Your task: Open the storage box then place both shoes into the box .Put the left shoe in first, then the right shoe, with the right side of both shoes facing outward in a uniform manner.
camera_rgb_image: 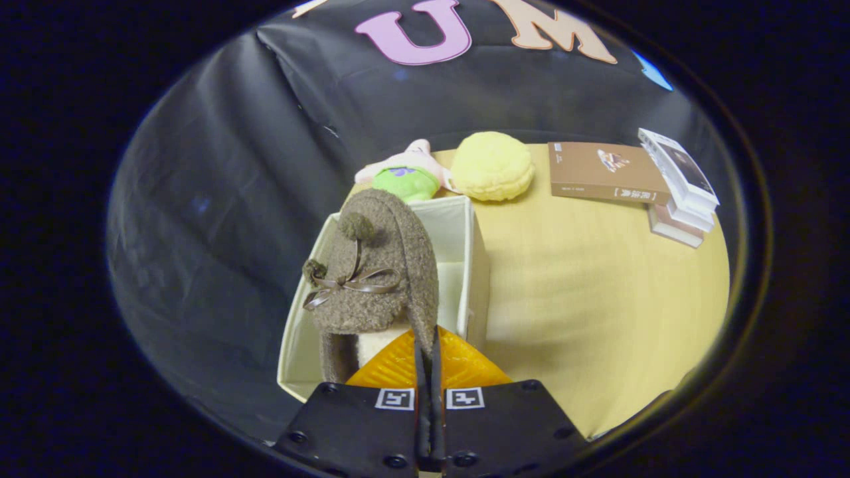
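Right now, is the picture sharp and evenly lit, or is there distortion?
Gripper view: the shoe, pinched by the hand-held gripper, is sharp; fisheye bends the table edge and box walls; light is soft, dimmer on the cloth wall; books slightly soft.

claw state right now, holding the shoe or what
claw: shut on the fuzzy brown shoe, pinching its edge and holding it over the open white storage box.

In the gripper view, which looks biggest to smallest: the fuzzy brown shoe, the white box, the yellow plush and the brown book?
1. White storage box
2. Brown shoe, pinched by the gripper over the box; being nearest the camera inflates it
3. Brown book and yellow plush: alike, both far off, so unranked
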Tool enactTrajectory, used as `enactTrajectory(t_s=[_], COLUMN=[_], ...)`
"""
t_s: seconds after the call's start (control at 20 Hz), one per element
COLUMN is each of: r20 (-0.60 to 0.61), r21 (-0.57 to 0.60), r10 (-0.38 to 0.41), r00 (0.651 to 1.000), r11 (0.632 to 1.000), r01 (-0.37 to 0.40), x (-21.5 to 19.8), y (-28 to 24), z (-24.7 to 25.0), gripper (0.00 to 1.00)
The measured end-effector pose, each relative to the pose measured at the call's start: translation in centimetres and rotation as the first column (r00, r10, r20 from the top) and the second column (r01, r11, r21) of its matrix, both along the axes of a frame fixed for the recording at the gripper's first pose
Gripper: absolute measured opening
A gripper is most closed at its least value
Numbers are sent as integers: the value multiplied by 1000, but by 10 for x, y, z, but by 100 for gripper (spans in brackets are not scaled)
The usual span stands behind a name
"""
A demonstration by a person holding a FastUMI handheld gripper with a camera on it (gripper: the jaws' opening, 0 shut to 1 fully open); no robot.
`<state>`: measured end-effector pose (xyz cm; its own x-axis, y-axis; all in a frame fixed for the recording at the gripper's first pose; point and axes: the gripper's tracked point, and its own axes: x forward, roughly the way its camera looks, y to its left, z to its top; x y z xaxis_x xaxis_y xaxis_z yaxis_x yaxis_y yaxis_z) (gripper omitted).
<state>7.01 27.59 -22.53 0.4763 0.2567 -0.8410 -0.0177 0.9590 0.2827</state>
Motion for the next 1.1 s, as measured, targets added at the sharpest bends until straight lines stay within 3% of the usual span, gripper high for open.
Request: enactTrajectory(t_s=[0.1,0.3,0.45,0.7,0.9,1.1], r20=[20,50,70,121,252,407], r21=[7,3,67,70,61,27], r10=[-13,-24,-19,72,126,152], r00=[1000,998,997,990,959,901], r11=[1000,1000,998,994,987,984], r01=[13,24,14,-81,-146,-178], x=[3,5,5,-3,-2,-5], y=[6,3,14,26,23,3], z=[1,9,19,29,60,102], gripper=[9,39,61,98,98,98])
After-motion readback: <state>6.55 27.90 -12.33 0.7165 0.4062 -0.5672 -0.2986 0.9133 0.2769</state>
